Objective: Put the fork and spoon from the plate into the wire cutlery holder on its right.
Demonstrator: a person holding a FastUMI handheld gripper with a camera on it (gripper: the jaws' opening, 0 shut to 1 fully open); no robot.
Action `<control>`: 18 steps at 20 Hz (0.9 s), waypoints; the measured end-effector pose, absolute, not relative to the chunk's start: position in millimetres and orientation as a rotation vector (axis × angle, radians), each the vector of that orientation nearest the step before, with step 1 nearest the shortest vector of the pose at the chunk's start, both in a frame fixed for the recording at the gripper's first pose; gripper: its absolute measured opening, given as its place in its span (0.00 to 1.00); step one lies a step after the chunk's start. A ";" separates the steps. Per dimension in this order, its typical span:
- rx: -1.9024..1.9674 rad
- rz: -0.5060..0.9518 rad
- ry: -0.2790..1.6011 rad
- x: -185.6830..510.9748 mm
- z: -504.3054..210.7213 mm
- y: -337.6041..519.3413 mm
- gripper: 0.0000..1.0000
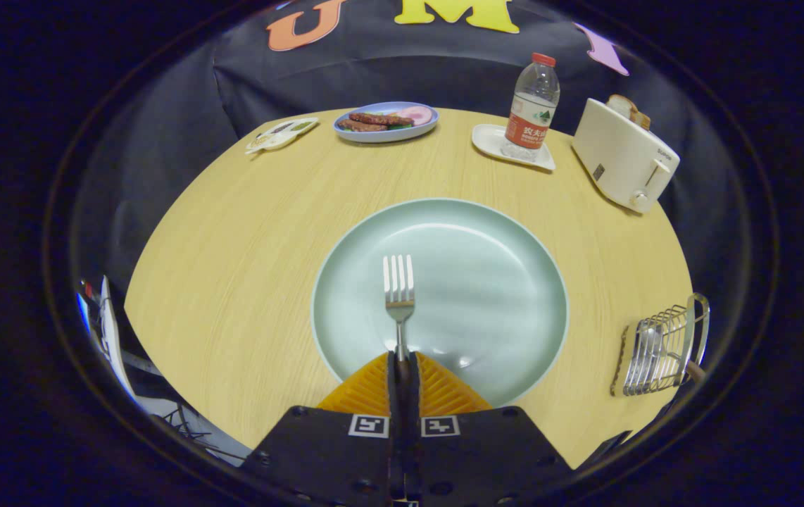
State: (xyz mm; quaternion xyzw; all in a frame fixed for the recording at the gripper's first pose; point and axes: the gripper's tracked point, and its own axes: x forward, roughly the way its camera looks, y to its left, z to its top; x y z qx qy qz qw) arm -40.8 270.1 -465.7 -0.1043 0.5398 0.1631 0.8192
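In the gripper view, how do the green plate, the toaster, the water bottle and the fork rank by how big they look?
1. Green plate, largest by far.
2. Toaster.
3. Water bottle, close to the toaster in extent.
4. Fork, smallest; the gripper is shut on its handle.

Nearness inflates the plate and fork.

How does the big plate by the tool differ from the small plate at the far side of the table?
The big plate is pale green and lies just ahead of the tool; the small plate is bluish and sits far beyond it. The big plate carries no food, with the fork over it, its handle clamped by the tool; the small plate carries food. Both are round and rest on the wooden table.
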 end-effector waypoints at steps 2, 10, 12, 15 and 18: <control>-0.232 0.367 1.166 -42.4 -461.4 269.6 0.02; -0.190 0.369 1.166 -19.6 -386.5 234.7 0.02; -0.173 0.352 1.159 -8.9 -359.0 211.0 0.02; -0.152 0.326 1.170 3.2 -317.4 163.8 0.02; -0.135 0.273 1.186 10.2 -283.3 107.0 0.02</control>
